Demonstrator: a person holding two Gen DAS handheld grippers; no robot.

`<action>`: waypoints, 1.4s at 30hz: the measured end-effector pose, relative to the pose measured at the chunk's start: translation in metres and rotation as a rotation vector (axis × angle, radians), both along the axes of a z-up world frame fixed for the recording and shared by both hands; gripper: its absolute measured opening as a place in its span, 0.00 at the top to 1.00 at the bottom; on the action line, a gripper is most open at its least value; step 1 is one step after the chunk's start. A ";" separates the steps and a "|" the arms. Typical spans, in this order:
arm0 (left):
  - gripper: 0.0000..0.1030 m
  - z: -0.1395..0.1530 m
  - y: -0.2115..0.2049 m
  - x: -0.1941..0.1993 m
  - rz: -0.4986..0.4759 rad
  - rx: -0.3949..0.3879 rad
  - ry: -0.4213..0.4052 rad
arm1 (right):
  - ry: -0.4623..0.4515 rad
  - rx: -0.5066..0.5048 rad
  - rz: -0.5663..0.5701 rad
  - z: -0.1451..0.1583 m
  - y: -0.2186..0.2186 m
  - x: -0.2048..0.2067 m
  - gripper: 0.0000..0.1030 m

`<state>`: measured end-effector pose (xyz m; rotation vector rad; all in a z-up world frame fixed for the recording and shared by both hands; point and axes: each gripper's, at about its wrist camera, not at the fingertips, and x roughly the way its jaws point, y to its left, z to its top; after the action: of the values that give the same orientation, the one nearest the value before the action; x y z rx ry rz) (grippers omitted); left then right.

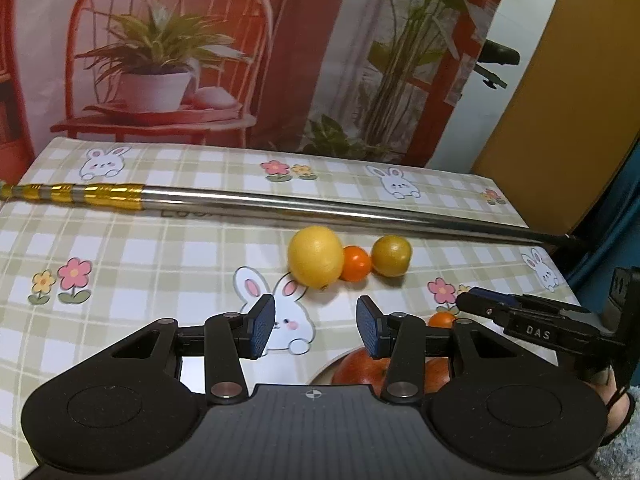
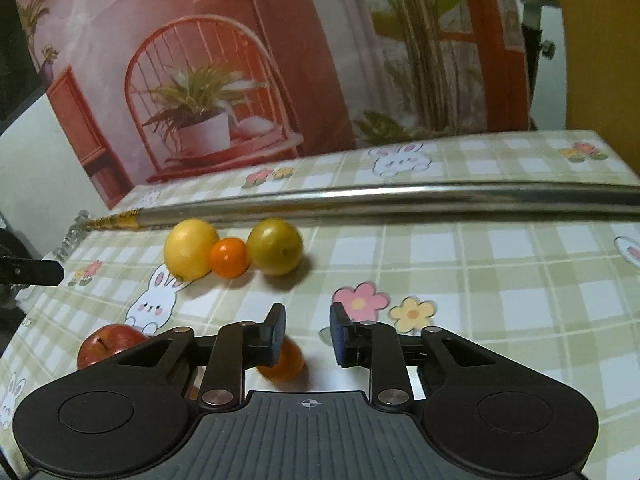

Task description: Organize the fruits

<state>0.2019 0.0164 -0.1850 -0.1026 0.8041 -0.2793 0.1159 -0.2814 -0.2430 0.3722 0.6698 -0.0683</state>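
Lined up in a touching row on the tabletop (image 1: 160, 248), well beyond both sets of fingers: lemon (image 1: 316, 256), small orange (image 1: 355, 263), greenish-yellow fruit (image 1: 391, 256). Probably parked against the metal pole (image 1: 320, 208) side to stop rolling.

Left gripper (image 1: 316, 326): moderately wide, empty, hovering just over the red apple (image 1: 360, 368), likely lining up for a grasp.

Right gripper (image 2: 308, 330): drawn in narrow, only a slim gap, nothing clamped. Just below and inside its left finger, a second orange (image 2: 286, 360), blurred, apparently loose on the tabletop and not yet in the row.
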 end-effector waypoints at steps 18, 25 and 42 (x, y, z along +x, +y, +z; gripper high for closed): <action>0.55 0.003 -0.035 0.009 -0.026 0.065 0.039 | -0.015 0.057 0.100 -0.025 0.012 0.000 0.72; 0.55 0.007 -0.068 0.022 -0.086 0.113 -0.011 | -0.107 -0.036 0.060 -0.021 -0.001 -0.018 0.72; 0.64 -0.034 -0.111 0.098 -0.111 0.130 -0.006 | -0.139 0.030 0.003 -0.028 -0.018 -0.024 0.71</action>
<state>0.2996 -0.0944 -0.2193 0.0648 0.8212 -0.3314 0.0915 -0.2994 -0.2707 0.4008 0.5341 -0.0290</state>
